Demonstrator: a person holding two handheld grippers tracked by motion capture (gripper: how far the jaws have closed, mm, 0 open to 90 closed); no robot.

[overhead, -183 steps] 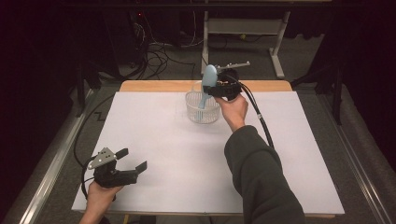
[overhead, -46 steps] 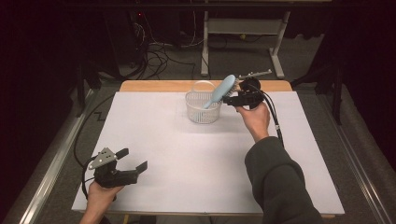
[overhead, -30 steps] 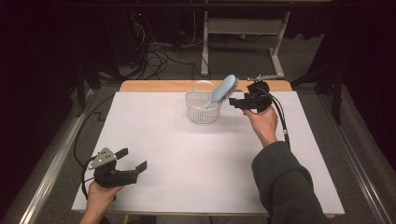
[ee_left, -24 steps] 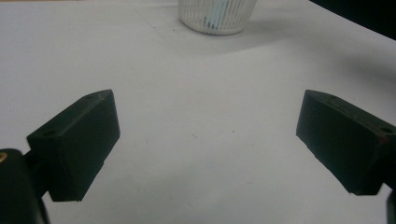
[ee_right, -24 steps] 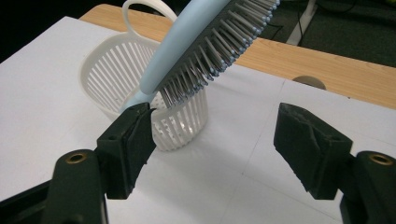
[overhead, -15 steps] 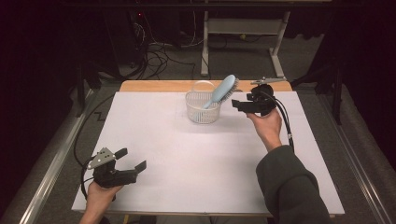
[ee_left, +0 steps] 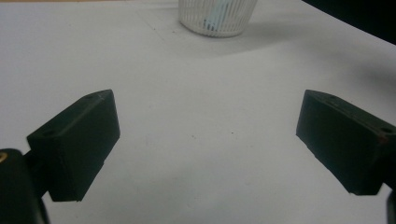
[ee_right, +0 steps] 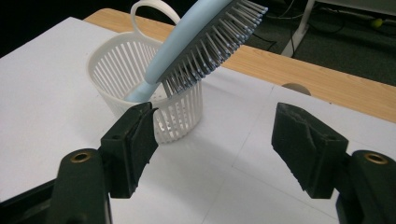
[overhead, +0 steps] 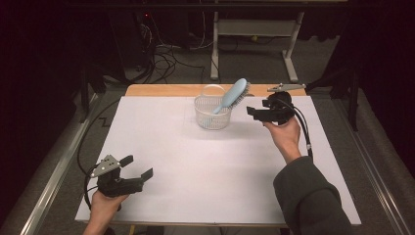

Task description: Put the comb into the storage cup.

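One light, stiff brush (overhead: 232, 96) leans in the basket (overhead: 212, 113); take its handle. Both hand-held grippers, left (overhead: 136, 170) and right (overhead: 251, 111), gape empty.

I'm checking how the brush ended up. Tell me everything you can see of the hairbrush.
The hairbrush is light blue, plastic-looking, with a grey bristle pad and pale-tipped pins. It stands handle-down in the white slatted basket, tilted, its head leaning over the rim with the bristles facing down. Only the basket touches it.
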